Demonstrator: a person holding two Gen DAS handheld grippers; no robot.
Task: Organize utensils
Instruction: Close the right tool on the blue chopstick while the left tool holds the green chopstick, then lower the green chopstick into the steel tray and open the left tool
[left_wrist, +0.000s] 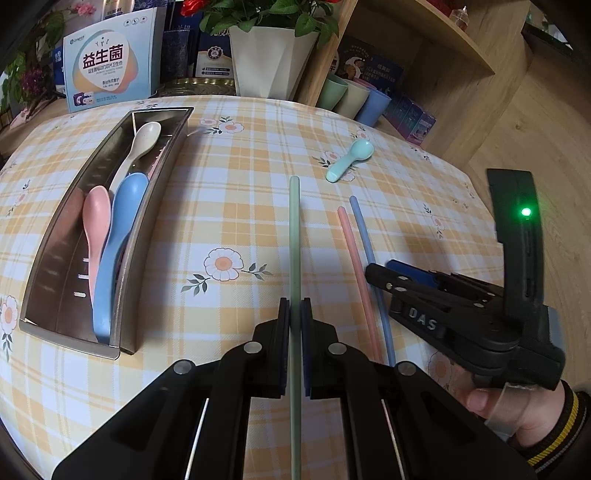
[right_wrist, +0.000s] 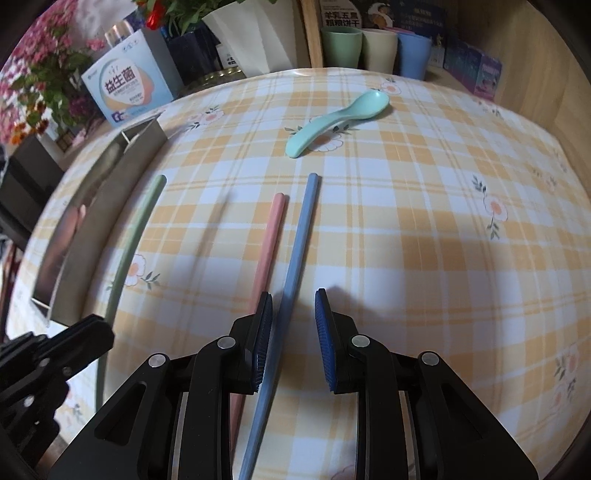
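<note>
Green chopstick (left_wrist: 294, 236): centre of the left wrist view, running straight up the frame, clamped between the pads of the left tongs (left_wrist: 295, 325). Grip sits part-way along the shaft, a long free end ahead, so the far tip may swing. Looks like thin, stiff, smooth plastic; probably light and prone to slipping or rolling, so a hold nearer mid-length would steady it.

Blue chopstick (right_wrist: 295, 251) and pink chopstick (right_wrist: 266, 251): side by side on the counter (right_wrist: 406, 221), centre of the right wrist view. Right tongs (right_wrist: 293, 321) hang part open, pointing steeply down; the blue stick passes between the pads, no contact seen, nothing gripped. The pink one lies just beside the left pad, close enough to get nudged.

Teal spoon (right_wrist: 340, 118): loose on the counter, upper centre, well apart from the sticks. Thicker, curved handle; likely the easiest grab.

Steel tray (left_wrist: 48, 280): left of the left view, already holding a cream spoon (left_wrist: 140, 147), pink spoon (left_wrist: 95, 221) and blue spoon (left_wrist: 118, 236).

Right hand (left_wrist: 517, 410), lower right of the left view, wraps its tool's handle.
</note>
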